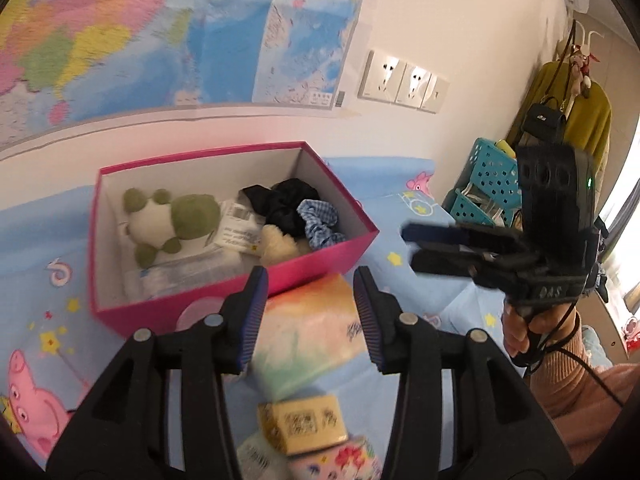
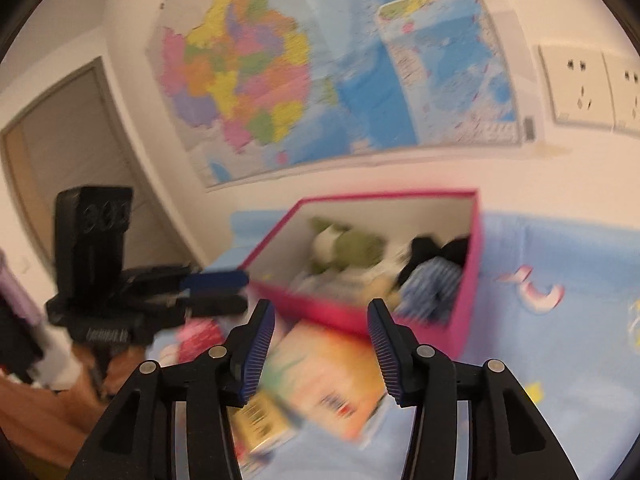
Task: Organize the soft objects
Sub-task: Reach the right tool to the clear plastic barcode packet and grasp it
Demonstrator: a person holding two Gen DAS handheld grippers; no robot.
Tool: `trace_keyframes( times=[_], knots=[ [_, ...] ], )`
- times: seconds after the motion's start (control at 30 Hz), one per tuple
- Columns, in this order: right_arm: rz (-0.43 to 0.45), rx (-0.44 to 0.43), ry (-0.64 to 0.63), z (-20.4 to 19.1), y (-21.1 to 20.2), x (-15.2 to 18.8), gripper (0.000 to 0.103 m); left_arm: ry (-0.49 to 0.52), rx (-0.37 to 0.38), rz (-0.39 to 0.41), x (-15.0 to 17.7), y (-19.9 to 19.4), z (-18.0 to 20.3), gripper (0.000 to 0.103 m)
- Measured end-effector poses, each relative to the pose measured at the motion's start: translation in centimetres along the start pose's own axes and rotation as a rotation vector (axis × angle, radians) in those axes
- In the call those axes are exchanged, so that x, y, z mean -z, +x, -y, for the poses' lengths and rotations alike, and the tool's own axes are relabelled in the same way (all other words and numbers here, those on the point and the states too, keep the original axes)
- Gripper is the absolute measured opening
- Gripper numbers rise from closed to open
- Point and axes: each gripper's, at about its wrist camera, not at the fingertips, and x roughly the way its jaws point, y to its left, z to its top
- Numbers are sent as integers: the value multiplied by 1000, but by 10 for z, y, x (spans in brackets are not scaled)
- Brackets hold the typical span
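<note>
A pink box stands open on the blue bedsheet. In it lie a green and white plush frog, a black scrunchie, a blue checked scrunchie and a cream fluffy item. A pastel tissue pack lies in front of the box, between the fingers of my open, empty left gripper. My right gripper is open and empty above the same pack; it also shows in the left wrist view. The box also shows in the right wrist view.
A yellow packet and a floral packet lie near the front. A teal basket stands at the bed's right. A map and wall sockets are on the wall behind. A coat rack stands at far right.
</note>
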Motion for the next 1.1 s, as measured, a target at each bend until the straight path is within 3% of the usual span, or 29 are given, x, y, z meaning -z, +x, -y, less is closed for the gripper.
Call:
trace_keyframes(
  times=[0.23,0.53,0.8,1.1],
  knots=[
    [-108,-125,8,-32,13,50,50,-58,-32,-6,42,-26,-21,46],
    [-296,-238,-98,-93,82,85,50,-181,-96,-66,94,-36,-52,46],
    [-424,-231,-227,-134,122,103,50,-238,-136,-107,129,-43,-65,46],
    [-471,-145,-152,-109,114,106,50,-258,-95,-156,151,-43,-69,46]
  ],
)
